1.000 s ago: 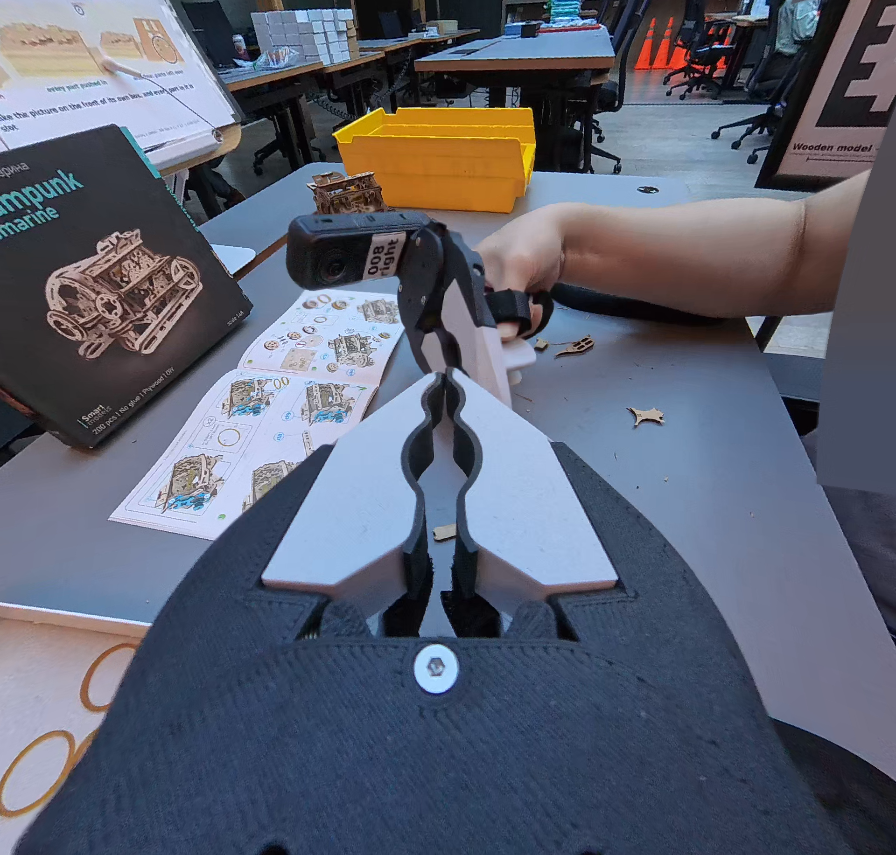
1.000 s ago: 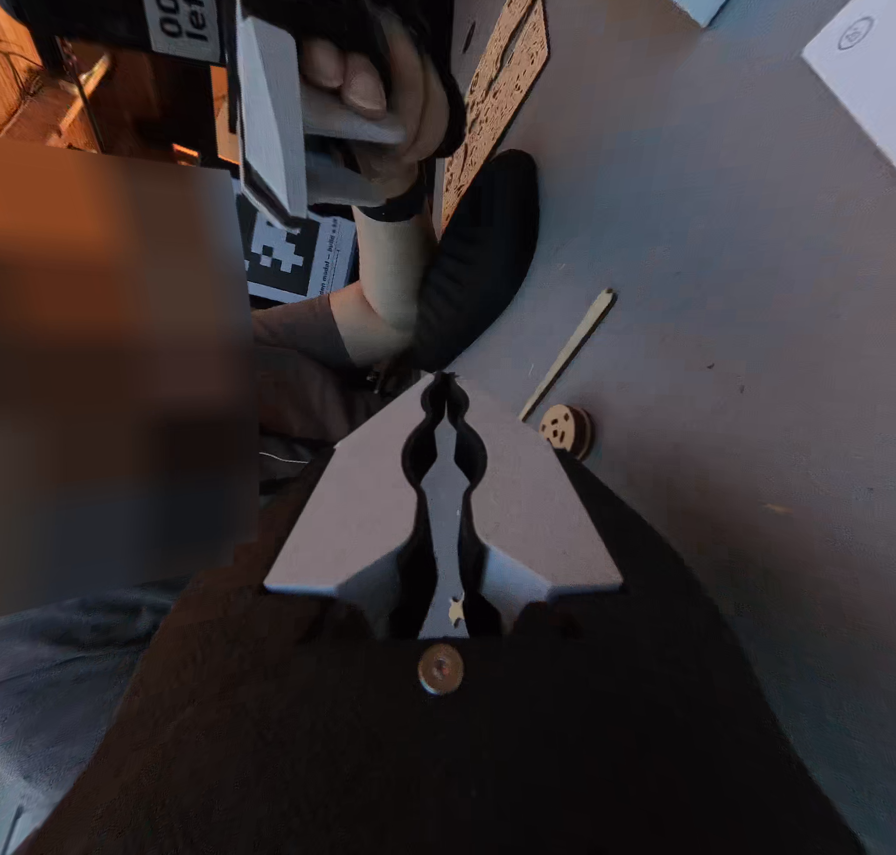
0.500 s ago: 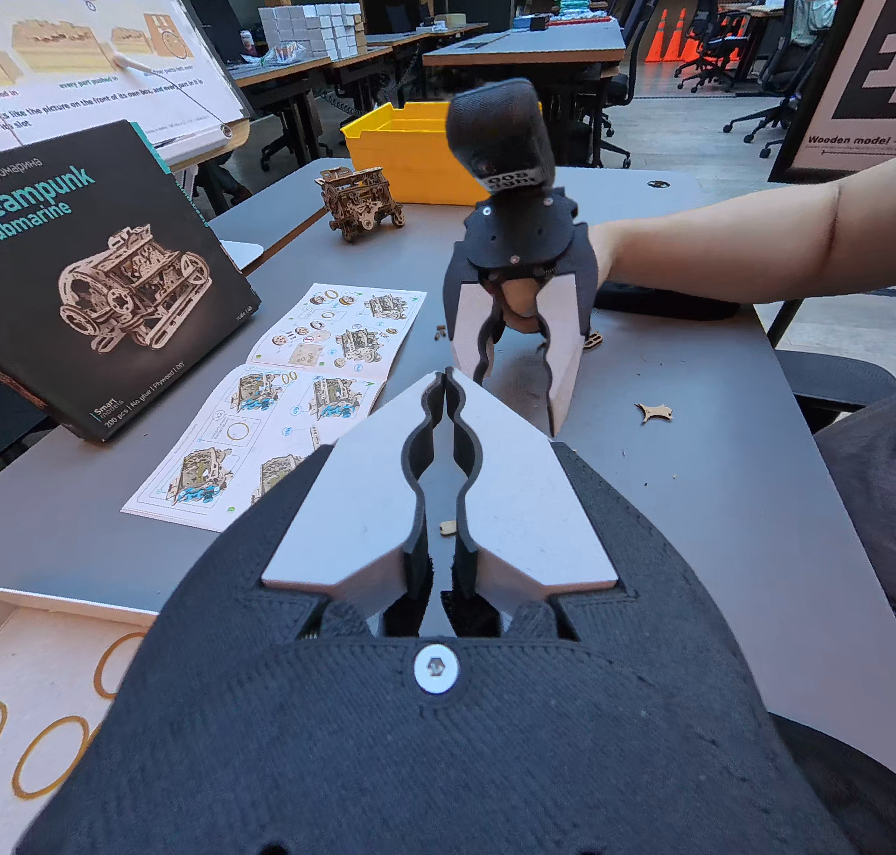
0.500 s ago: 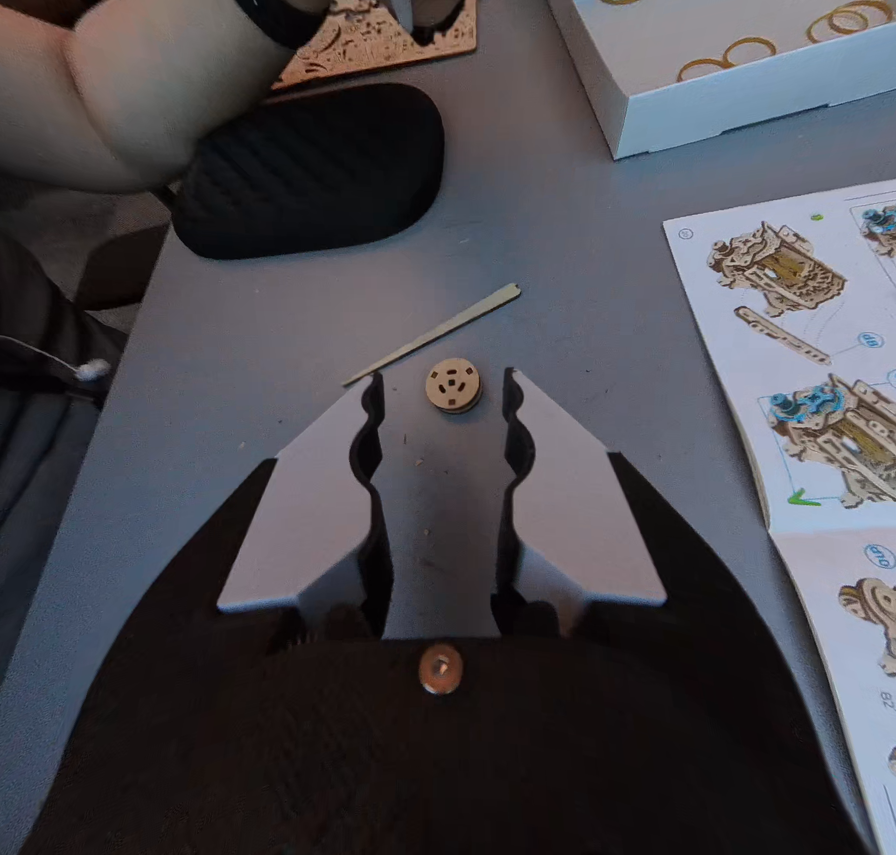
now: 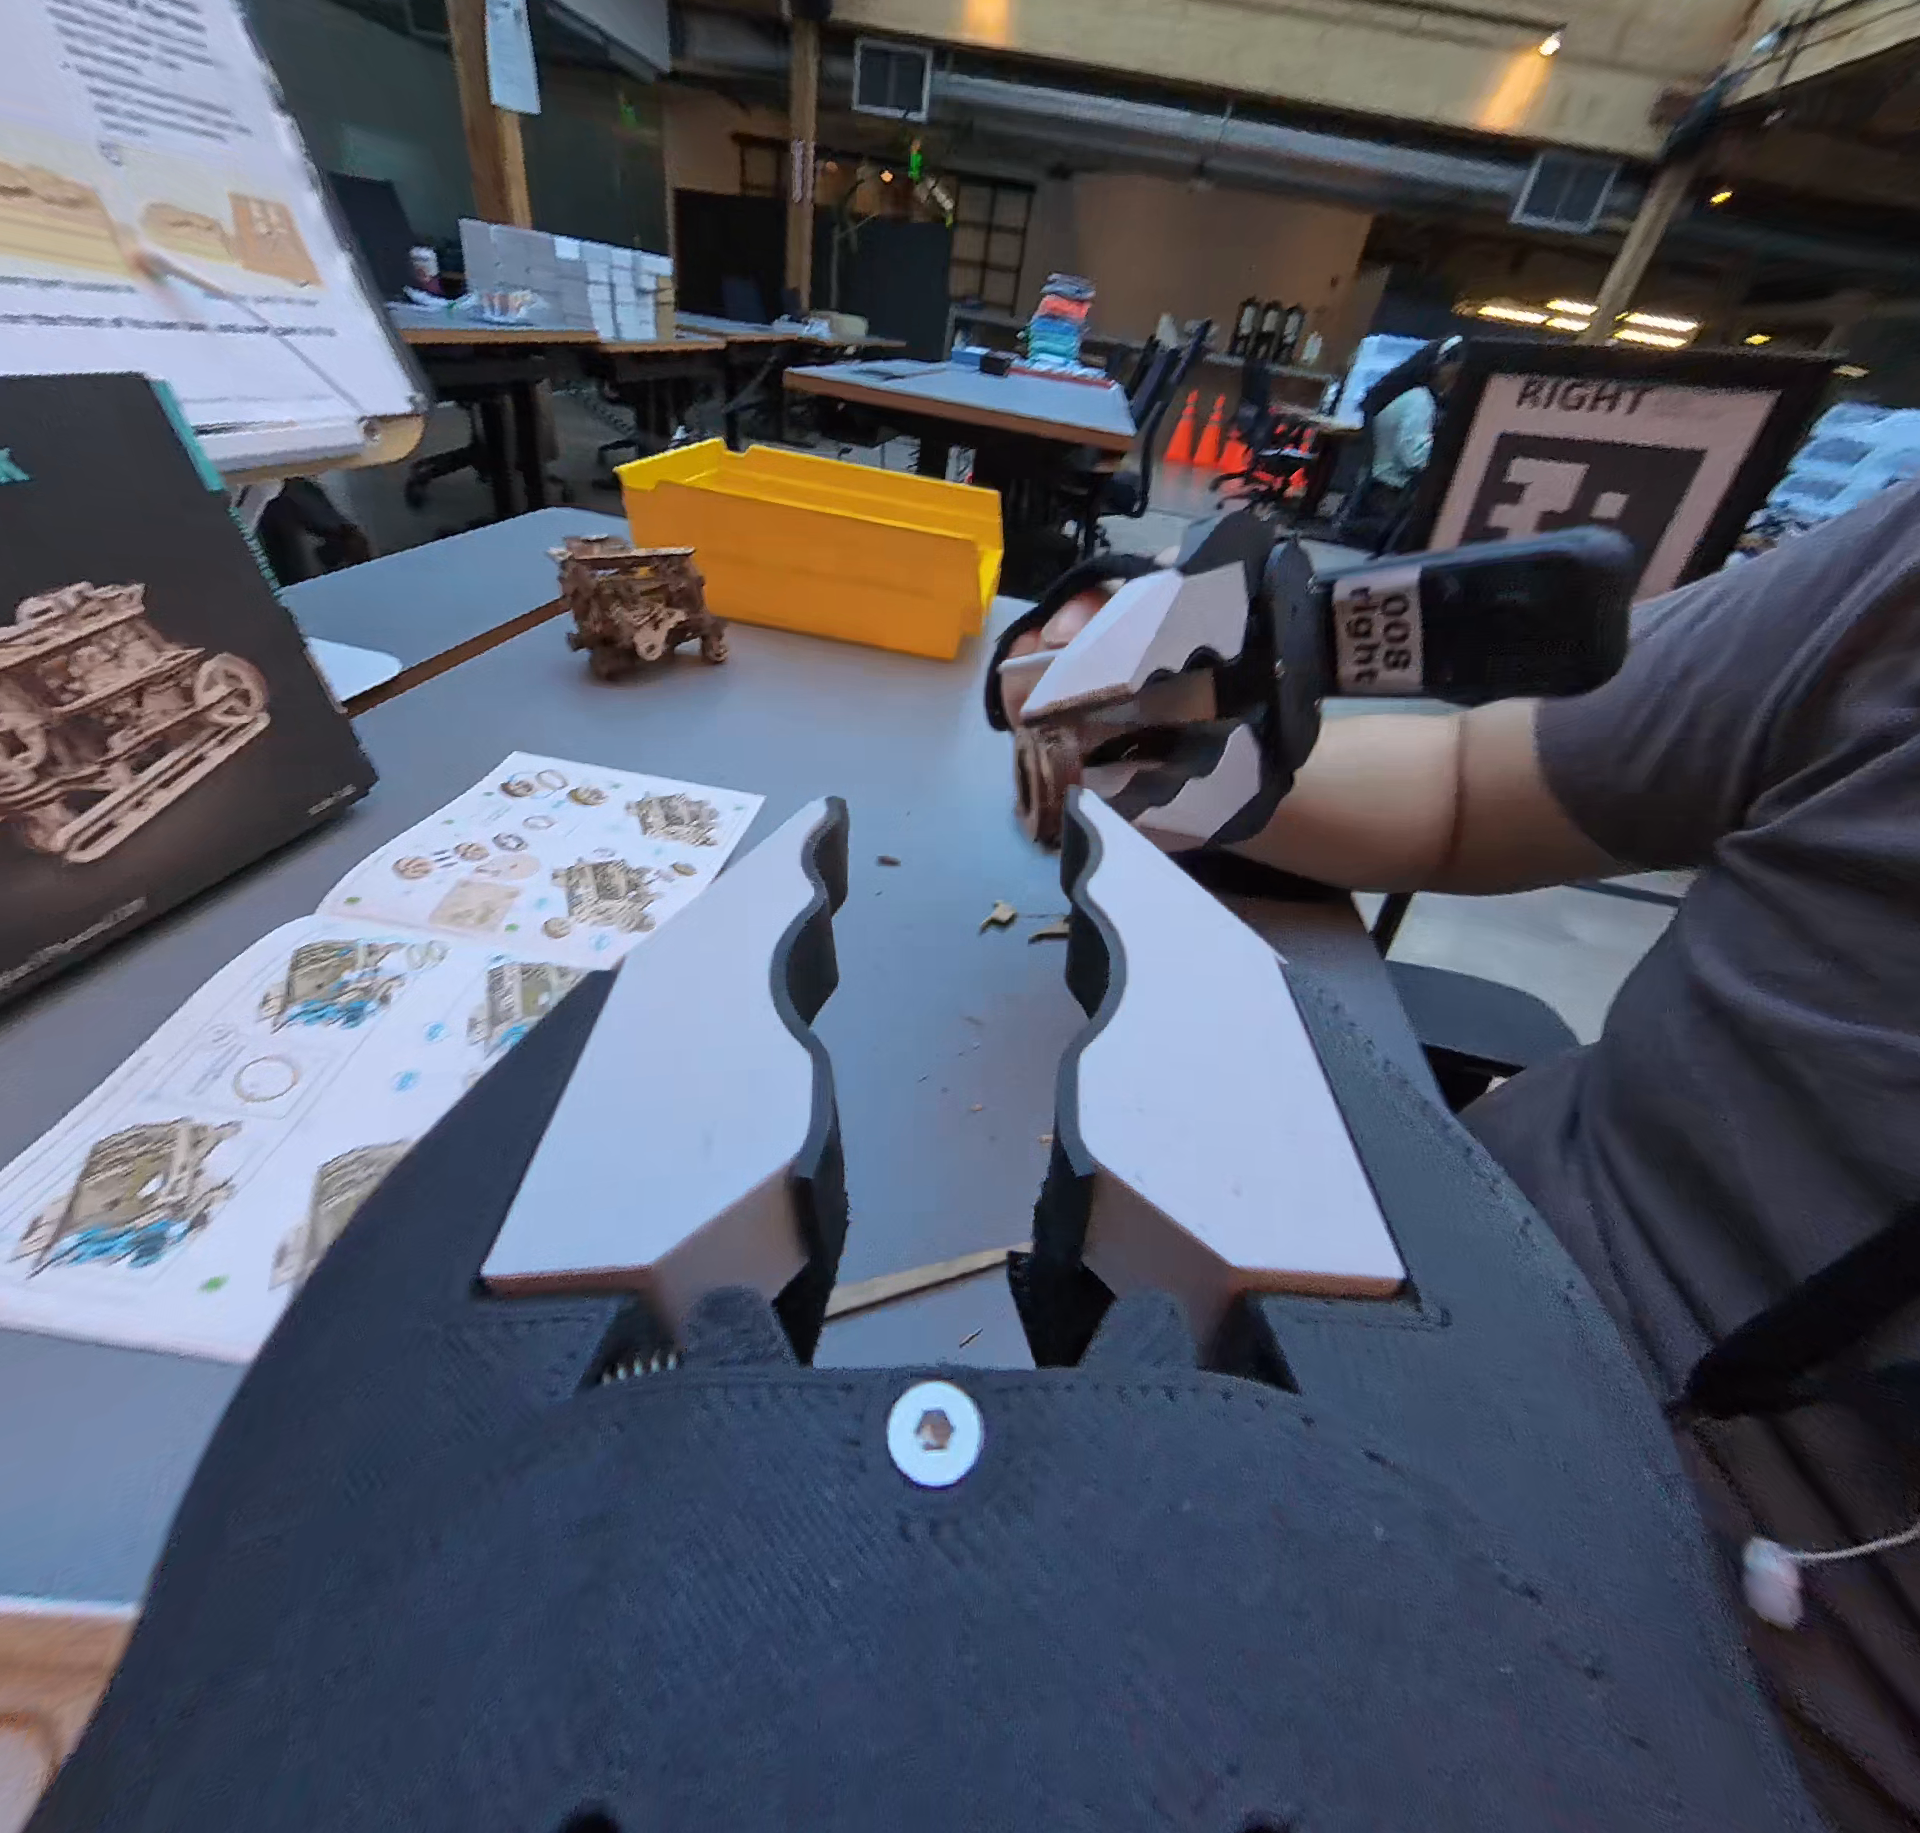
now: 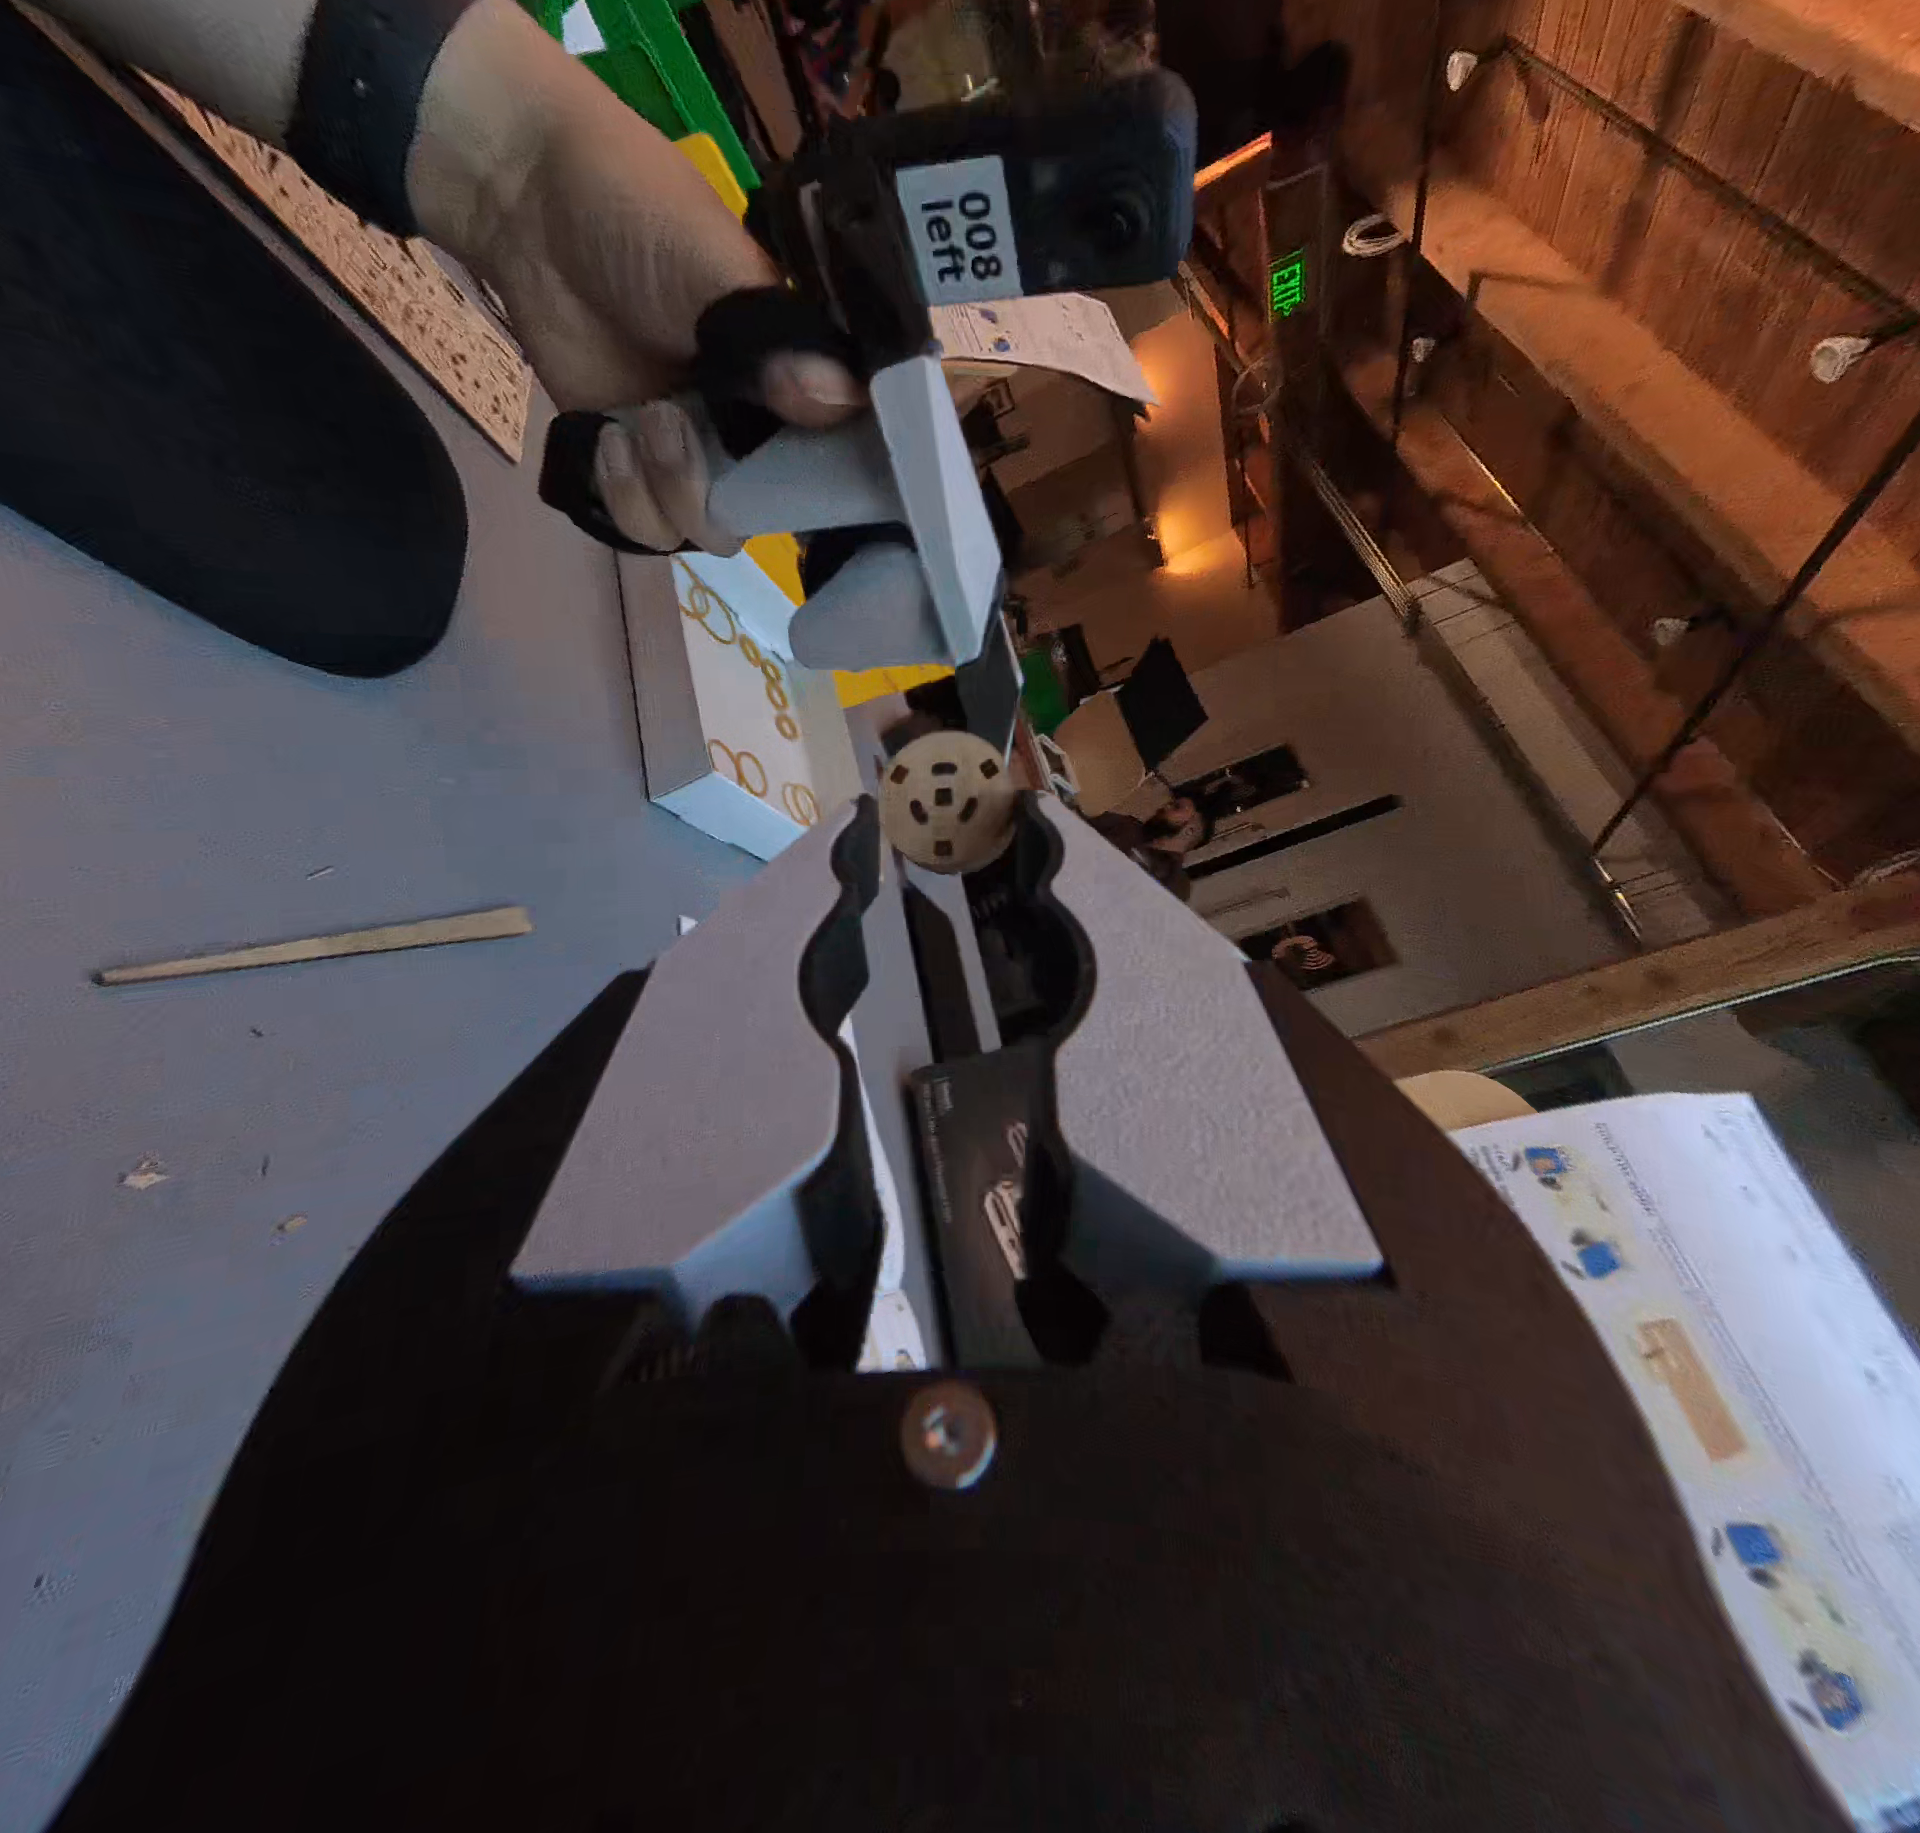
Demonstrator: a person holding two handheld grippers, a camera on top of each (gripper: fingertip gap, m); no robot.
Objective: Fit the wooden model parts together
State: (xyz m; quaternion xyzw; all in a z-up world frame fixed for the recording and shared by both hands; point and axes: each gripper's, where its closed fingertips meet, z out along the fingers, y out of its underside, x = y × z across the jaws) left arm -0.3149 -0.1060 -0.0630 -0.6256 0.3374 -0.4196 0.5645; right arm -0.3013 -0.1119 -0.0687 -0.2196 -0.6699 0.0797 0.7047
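The right gripper [image 6: 948,827] pinches a wooden disc [image 6: 945,812] at its tips, lifted off the bench [image 6: 260,796]. The left gripper [image 5: 951,833] is spread and empty, the disc just off its right tip. The stick [image 6: 312,944] lies flat beneath, left of both.

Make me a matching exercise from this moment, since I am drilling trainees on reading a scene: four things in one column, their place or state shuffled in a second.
Things
1. round wooden disc
2. left gripper
3. thin wooden stick
4. yellow bin

Place or state
A. lying flat on the grey table
B. open, with nothing between its fingers
C. at the far edge of the table
D. pinched at the tips of the right gripper

Pairs: 1-D, 2-B, 3-A, 4-C
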